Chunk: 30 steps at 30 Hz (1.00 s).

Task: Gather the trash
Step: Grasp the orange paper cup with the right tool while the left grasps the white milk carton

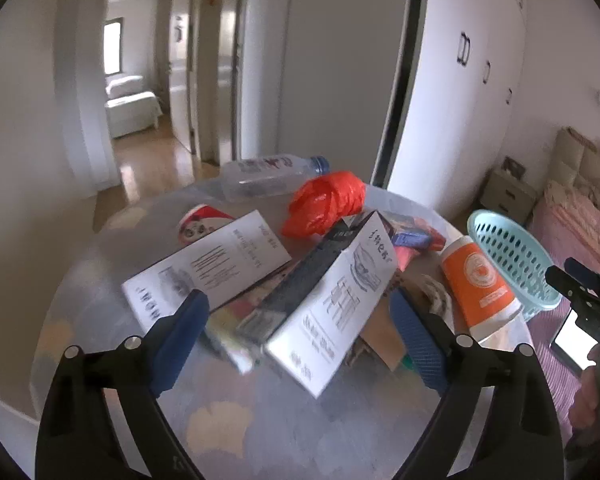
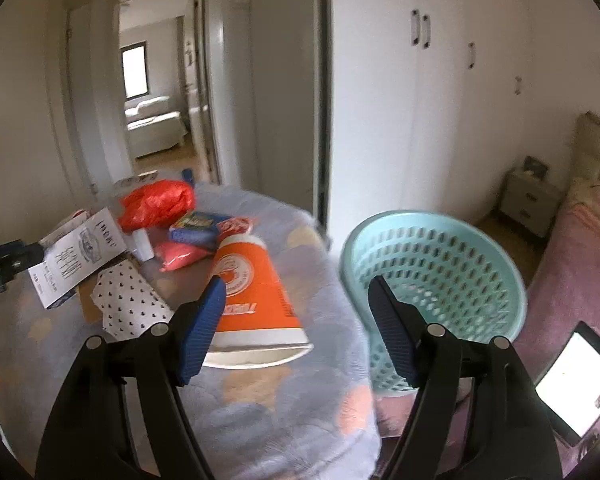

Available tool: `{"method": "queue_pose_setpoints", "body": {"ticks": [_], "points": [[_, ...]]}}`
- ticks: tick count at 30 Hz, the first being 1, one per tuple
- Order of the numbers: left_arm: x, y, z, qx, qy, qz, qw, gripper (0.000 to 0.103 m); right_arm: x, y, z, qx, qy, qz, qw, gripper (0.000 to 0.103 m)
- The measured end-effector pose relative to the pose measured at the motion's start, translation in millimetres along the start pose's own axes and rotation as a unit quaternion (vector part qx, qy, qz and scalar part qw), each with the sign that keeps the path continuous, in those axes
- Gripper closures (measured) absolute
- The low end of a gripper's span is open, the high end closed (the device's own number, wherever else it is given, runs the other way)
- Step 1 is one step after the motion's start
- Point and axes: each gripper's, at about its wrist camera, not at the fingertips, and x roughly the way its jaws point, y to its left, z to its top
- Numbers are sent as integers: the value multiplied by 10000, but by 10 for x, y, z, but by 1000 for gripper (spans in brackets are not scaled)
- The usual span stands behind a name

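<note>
Trash lies on a round table: two white printed boxes, a red plastic bag, a clear bottle, and a flattened orange paper cup. My left gripper is open, its fingers either side of the nearer white box without touching it. My right gripper is open and empty above the table edge, its left finger over the orange cup. A pale blue perforated basket stands just right of the table.
Blue and red packets and a dotted white paper lie mid-table. A pink bed with a lit phone is at the right. White wardrobes and an open doorway stand behind.
</note>
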Motion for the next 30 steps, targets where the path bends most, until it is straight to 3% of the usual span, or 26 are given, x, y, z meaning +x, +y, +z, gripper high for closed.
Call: {"method": "queue_pose_setpoints", "body": {"ticks": [6, 9, 13, 17, 22, 30], "points": [[297, -50, 50, 121, 437, -144, 9989, 20, 300, 6, -48, 171, 457, 311, 9983, 33], [388, -125, 22, 230, 640, -99, 9976, 33, 417, 12, -73, 204, 667, 416, 9967, 33], [334, -203, -40, 344, 680, 80, 9971, 42, 550, 48, -104, 227, 862, 560, 9945, 33], [182, -265, -109, 298, 696, -3, 9971, 52, 661, 74, -120, 265, 1021, 695, 9920, 33], [143, -315, -236, 160, 764, -149, 9968, 51, 781, 86, -124, 424, 1151, 890, 9884, 31], [319, -196, -273, -293, 861, -251, 9955, 35, 922, 90, -74, 645, 1368, 1091, 9824, 27]]}}
